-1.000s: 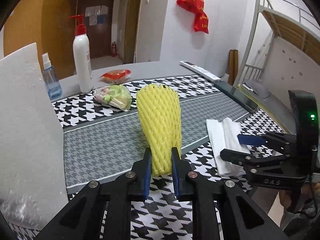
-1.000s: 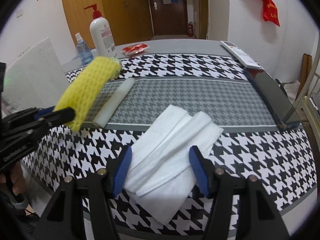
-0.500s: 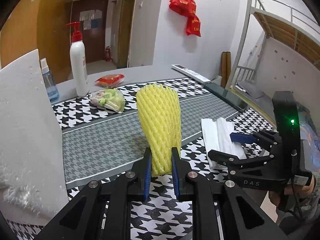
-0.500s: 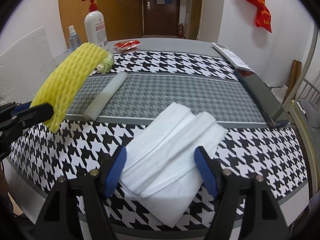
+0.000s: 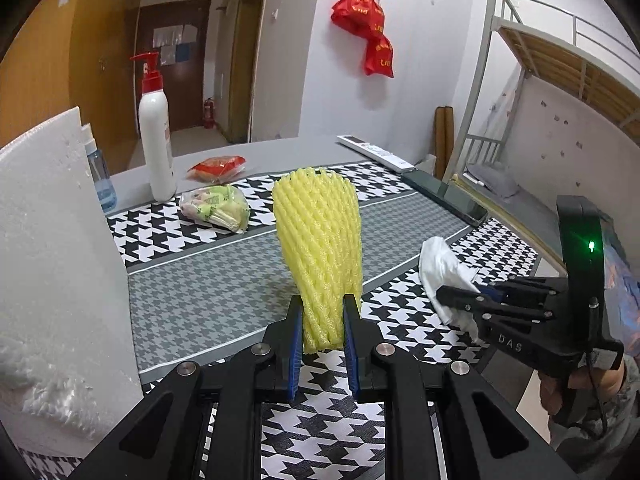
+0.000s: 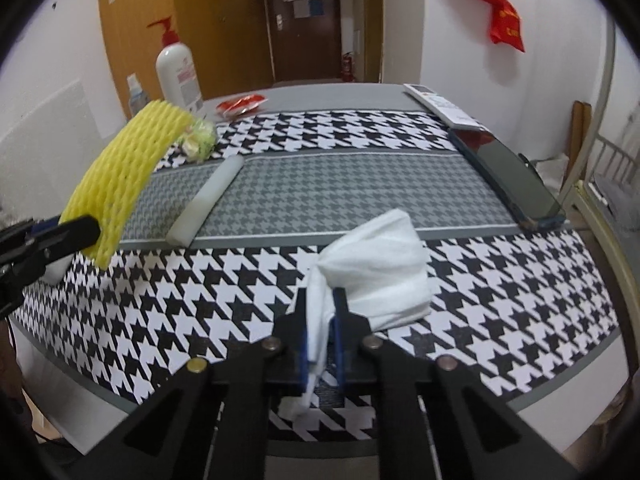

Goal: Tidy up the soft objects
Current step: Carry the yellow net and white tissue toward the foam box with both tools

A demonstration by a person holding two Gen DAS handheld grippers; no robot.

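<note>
Covering most of both views, table (image 6: 520, 320) with black-white houndstooth cloth, grey band across the middle. White foam board (image 5: 52, 248) stands at the left edge in the left wrist view. Left gripper (image 5: 319, 344) pinches the narrow bottom end of the yellow foam net sleeve (image 5: 320, 248), pads pressed on both sides; sleeve sticks up and away from the jaws, lifted off the cloth, and from the right wrist view it slants over the table's left part. Right gripper (image 6: 321, 330) has just been closing, its jaws now pressed together on a bunched edge of the white cloth (image 6: 380, 264); the rest of the cloth bulges just beyond the fingertips on the houndstooth, a small tail hanging below the jaws. White foam stick (image 6: 206, 200) lies on the grey band, between sleeve and cloth, touching neither. Pump bottle (image 5: 155, 136), green snack bag (image 5: 216, 208), red packet (image 5: 218, 165) at the far side.
</note>
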